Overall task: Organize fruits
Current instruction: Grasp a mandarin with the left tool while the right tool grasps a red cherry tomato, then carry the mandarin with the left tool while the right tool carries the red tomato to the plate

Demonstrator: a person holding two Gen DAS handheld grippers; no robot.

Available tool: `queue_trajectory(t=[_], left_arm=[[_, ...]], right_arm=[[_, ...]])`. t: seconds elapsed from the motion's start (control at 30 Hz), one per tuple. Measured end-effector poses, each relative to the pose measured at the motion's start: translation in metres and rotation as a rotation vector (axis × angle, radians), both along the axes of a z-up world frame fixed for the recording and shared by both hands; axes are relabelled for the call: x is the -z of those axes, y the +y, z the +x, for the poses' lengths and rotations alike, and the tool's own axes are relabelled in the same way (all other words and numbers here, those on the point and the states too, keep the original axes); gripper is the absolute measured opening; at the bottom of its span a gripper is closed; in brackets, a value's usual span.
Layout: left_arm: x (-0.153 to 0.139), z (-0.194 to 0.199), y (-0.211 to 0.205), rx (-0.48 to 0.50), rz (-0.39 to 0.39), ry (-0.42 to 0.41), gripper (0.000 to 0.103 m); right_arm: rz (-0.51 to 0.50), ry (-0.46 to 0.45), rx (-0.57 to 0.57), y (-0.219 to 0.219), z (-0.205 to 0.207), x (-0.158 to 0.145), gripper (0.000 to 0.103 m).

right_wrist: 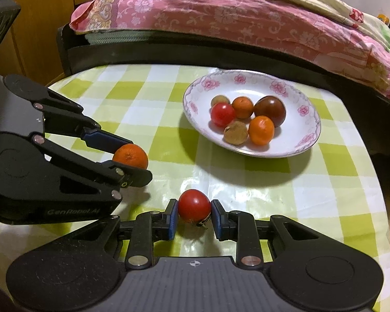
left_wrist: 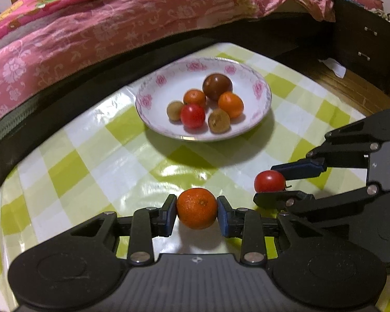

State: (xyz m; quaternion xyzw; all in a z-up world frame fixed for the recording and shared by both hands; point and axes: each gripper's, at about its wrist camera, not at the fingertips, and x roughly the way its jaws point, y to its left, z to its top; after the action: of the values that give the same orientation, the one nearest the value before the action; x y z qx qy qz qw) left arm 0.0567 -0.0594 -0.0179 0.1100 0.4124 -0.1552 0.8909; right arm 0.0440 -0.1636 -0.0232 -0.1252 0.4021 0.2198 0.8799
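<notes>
While the left gripper [left_wrist: 196,209] clamps a round orange tangerine [left_wrist: 196,208], the right gripper [right_wrist: 194,212] pinches a glossy red tomato [right_wrist: 194,207] — both near the flowered white plate [left_wrist: 260,104]

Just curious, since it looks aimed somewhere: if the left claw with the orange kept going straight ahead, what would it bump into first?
Most likely the plate of fruit. The left claw, shut on the orange, points across bare checked tablecloth toward it; height is hard to judge.

A small orange [left_wrist: 197,208] and a red tomato [right_wrist: 194,206] sit side by side near the plate [left_wrist: 260,119]. The white flowered plate holds two oranges, one red tomato, one dark tomato and two brown fruits.
</notes>
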Motion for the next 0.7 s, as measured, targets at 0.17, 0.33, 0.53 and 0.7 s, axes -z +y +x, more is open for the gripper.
queue_trajectory(t=[0.17,0.33,0.53,0.7], left_arm=[[-0.005,0.004,-0.001,-0.006,0.0,-0.016,0.04],[-0.009,0.008,-0.002,-0.011,-0.001,-0.031,0.04],[-0.016,0.013,-0.004,-0.019,-0.01,-0.054,0.04],[-0.018,0.015,-0.006,-0.019,-0.008,-0.061,0.04]], right_arm=[[0.006,-0.018,0.013,-0.002,0.004,-0.005,0.023],[0.004,-0.03,0.025,-0.003,0.008,-0.007,0.023],[0.012,-0.052,0.046,-0.006,0.014,-0.012,0.023],[0.012,-0.064,0.055,-0.008,0.017,-0.014,0.023]])
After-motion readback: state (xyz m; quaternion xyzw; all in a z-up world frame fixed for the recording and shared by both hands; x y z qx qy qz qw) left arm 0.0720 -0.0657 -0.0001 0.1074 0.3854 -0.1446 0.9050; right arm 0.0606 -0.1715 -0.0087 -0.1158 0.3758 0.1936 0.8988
